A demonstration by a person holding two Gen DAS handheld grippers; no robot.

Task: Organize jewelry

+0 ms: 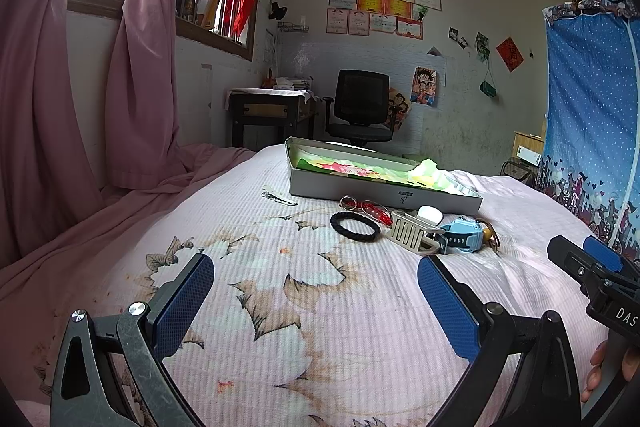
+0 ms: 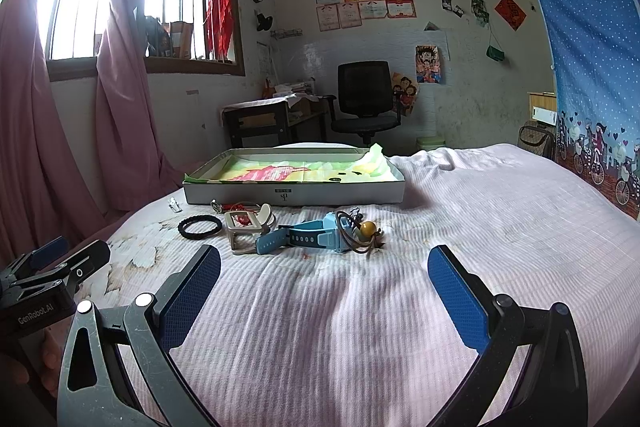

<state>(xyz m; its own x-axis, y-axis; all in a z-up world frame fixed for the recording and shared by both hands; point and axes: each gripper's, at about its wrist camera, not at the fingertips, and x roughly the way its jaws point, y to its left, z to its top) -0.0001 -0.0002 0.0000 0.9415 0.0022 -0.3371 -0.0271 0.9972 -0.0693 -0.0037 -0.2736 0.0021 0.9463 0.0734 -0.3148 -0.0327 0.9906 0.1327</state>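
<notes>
Looking down both wrist cameras, I log this:

Left gripper point(image 1: 316, 285): released, jaws spread wide and holding nothing; I have it hovering over the flowered part of the bedspread point(image 1: 280, 307), well short of the jewelry.

Right gripper point(image 2: 324, 277): released as well, jaws wide apart and empty, over plain pink bedspread, near the watch but not touching it.

Box point(image 2: 294, 193): a shallow open cardboard box lying flat on the bed beyond the jewelry, lined with a colourful printed sheet; pale green paper bunches up at its right end.

Black braided bracelet point(image 2: 199, 227): flat on the bedspread, left of the cluster and apart from it.

Red cord piece point(image 1: 368, 207): with metal rings, lying just in front of the box wall, between box and bracelet.

Beige hair claw point(image 2: 242, 233): beside the bracelet, against the watch strap.

White oval piece point(image 1: 430, 215): just behind the claw; I cannot tell what it is.

Blue watch point(image 2: 316, 235): on its side at the middle of the cluster.

Bead on brown cord point(image 2: 368, 229): a yellow-brown bead, its cord loops draped on the right end of the watch.

White hair clip point(image 1: 279, 195): alone, near the box's left corner.

Person: fingers point(image 1: 596, 367) show behind the right gripper's handle in the left view.
</notes>
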